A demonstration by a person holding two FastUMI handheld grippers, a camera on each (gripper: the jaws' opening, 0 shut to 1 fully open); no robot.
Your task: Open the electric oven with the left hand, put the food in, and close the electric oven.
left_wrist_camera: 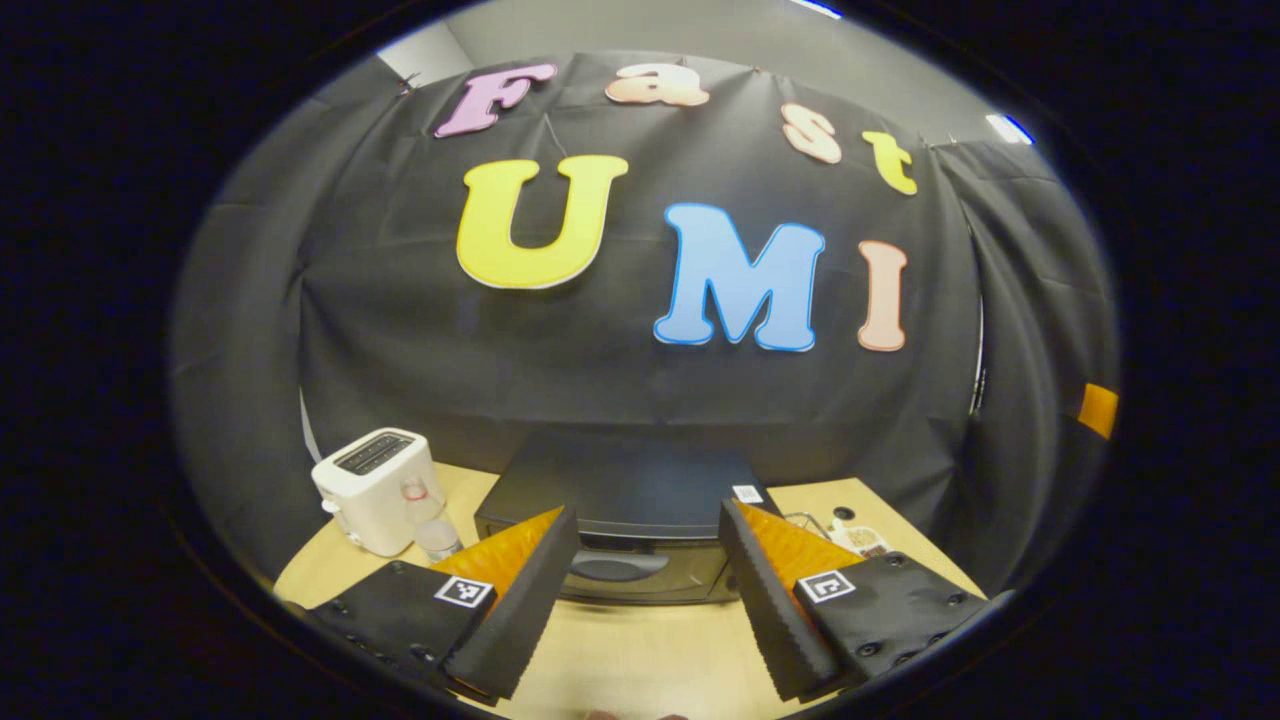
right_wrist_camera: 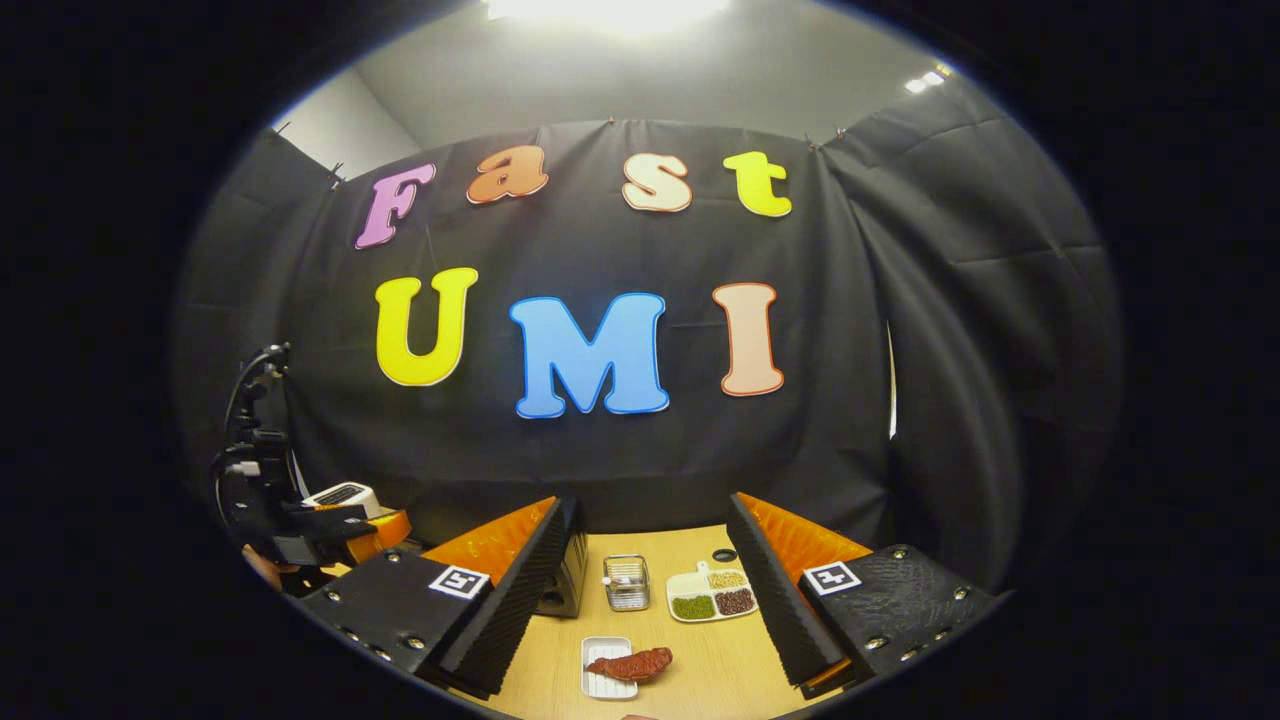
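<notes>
Two claws: left claw [left_wrist_camera: 648,590] and right claw [right_wrist_camera: 650,610] spread wide, gripping nothing.
Oven [left_wrist_camera: 625,530]: shut, framed ahead for the handle.
Food [right_wrist_camera: 636,663]: probably sausage, trayed on desk [right_wrist_camera: 700,660], within reach.

In the left gripper view the electric oven [left_wrist_camera: 625,520] stands on the desk [left_wrist_camera: 640,650] at twelve o'clock from the left tool [left_wrist_camera: 648,525], its door facing the tool, its back against the booth wall. A toaster [left_wrist_camera: 378,490] stands at ten o'clock, left of the oven, with a small bottle [left_wrist_camera: 437,538] just before it at its right. In the right gripper view, between the fingers of the right tool [right_wrist_camera: 650,515], a tray [right_wrist_camera: 604,668] lies nearest at six o'clock with the food [right_wrist_camera: 633,663] resting across it. Behind it stands a small metal box [right_wrist_camera: 627,582]; a divided dish [right_wrist_camera: 714,595] lies to the box's right. The left tool shows at nine o'clock.
</notes>
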